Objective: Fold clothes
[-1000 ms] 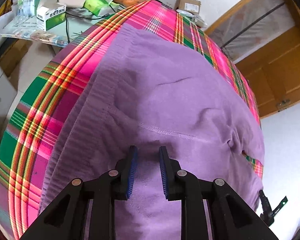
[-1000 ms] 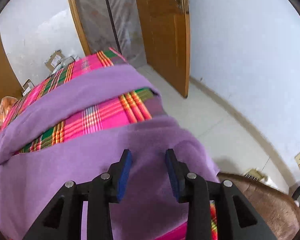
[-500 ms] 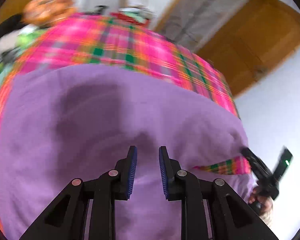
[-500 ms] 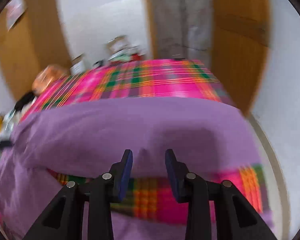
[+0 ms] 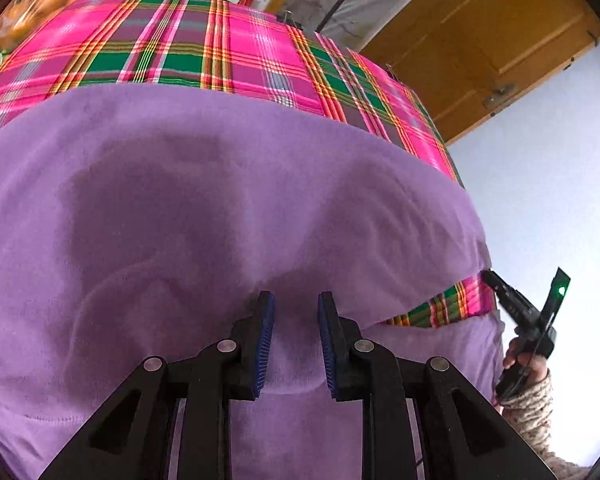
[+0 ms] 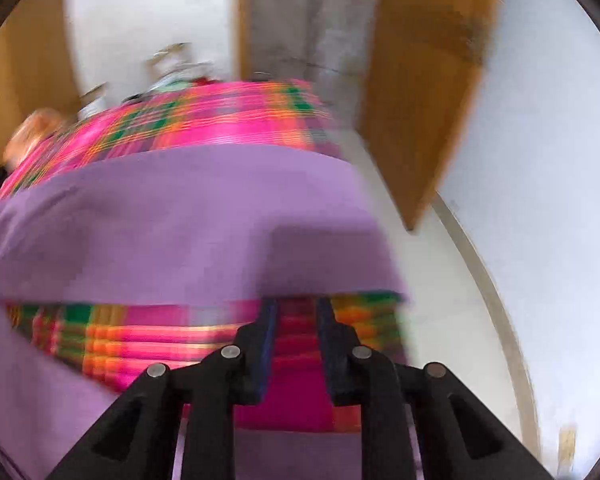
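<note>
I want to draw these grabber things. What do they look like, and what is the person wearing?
Each gripper is black plastic: the left gripper and right gripper have two triangular cut-out arms, round silver screws and ribbed blue pads. Seen from the left wrist camera, the right gripper carries a small green light. The sleeve is a speckled beige knit.

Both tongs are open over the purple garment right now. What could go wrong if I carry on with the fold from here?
1. The left tongs hover open over a smooth stretch of the purple garment, so a pinch may miss the edge or catch one layer only.
2. The right tongs sit over a bare strip of the plaid cloth; closing there could grab it instead.
3. The right wrist view is blurred, so aiming is unsure.
</note>
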The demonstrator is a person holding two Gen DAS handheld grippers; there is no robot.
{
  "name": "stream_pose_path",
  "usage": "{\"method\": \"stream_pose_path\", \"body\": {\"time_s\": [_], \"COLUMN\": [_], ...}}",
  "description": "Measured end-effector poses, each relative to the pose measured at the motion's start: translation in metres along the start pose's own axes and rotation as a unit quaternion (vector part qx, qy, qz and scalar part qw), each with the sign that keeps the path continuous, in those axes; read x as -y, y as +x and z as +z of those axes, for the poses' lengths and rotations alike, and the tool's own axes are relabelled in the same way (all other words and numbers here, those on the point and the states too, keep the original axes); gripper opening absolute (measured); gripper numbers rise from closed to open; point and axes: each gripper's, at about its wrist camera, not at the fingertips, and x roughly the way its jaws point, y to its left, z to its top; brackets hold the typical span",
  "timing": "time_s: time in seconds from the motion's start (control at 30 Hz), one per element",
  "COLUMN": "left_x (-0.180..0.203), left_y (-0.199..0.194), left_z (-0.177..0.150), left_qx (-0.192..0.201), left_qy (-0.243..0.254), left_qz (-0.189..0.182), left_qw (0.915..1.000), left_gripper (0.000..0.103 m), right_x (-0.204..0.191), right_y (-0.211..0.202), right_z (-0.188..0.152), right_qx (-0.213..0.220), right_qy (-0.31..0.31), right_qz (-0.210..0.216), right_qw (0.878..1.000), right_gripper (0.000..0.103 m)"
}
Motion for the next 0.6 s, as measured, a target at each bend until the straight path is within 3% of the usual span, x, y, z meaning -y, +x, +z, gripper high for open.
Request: {"method": "stream_pose_path", "body": {"time_s": [0.1,0.23,0.43,0.6], "left_x": [0.002,0.004,0.0,0.001], "left_y": [0.001,0.002,0.001,0.002], "left_z": [0.001,0.001,0.001,0.002], "left_qx": [-0.004,-0.005,-0.005,-0.006], "left_qy": [-0.001,0.003,-0.003,0.002], "left_qz": [0.002,0.004,-0.001,-0.001], "left_qw": [1.0,1.0,1.0,1.0], "left_gripper": [0.023,0.023,0.023,0.023], "right_x": [0.004,-0.036,-0.102,-0.152], "right_y": [-0.003,0.011,0.048,0.062], "right_z": [0.014,0.043,0.081,0.091], "right_qx": [0.023,0.041,0.014,-0.004], "right_qy": [0.036,-0.009,-0.047,-0.105], "right_qz": [0.039,0.088,0.167,0.189], "right_qw": [0.998,0.995,0.985,0.976], "right_gripper": [0.02,0.02,0.02,0.02]}}
